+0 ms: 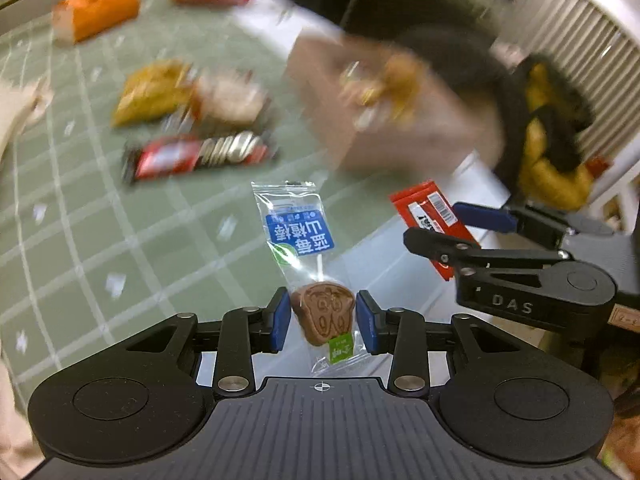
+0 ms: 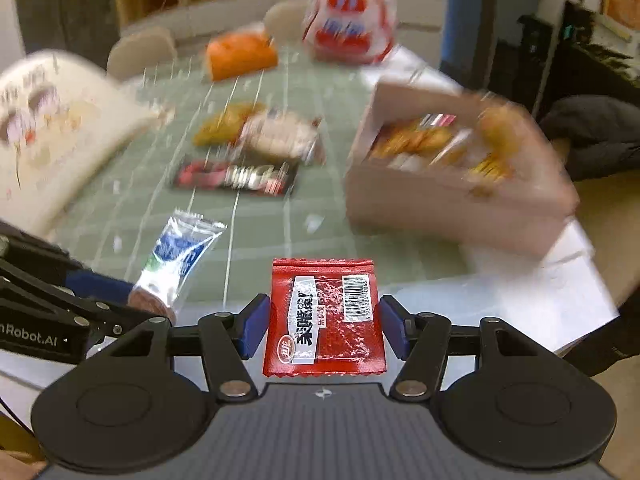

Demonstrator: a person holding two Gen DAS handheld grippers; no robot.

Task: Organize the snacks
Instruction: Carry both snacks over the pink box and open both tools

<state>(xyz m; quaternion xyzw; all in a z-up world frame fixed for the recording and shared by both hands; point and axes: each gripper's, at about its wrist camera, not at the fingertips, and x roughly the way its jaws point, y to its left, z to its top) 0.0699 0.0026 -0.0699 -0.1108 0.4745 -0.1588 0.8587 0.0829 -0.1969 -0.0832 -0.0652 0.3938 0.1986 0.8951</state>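
The left hand-held gripper (image 1: 322, 320) clamps a wrapped lollipop (image 1: 322, 312) by its brown head. The right hand-held gripper (image 2: 324, 326) pinches a red sachet (image 2: 325, 318) between its pads. Both are above the bench (image 2: 256, 240). Beyond, a blurred cardboard box (image 2: 452, 208) holds what look like yellow and orange snack packets (image 2: 424, 140).

The lollipop (image 1: 316, 280) sits between the left gripper's (image 1: 323, 320) fingers, left of the sachet (image 2: 324, 316) in the right gripper (image 2: 324, 326). Beyond them on the table (image 2: 260, 240) lie wrapped snacks (image 2: 236, 178); right of those stands a box (image 2: 456, 192), apparently holding more.
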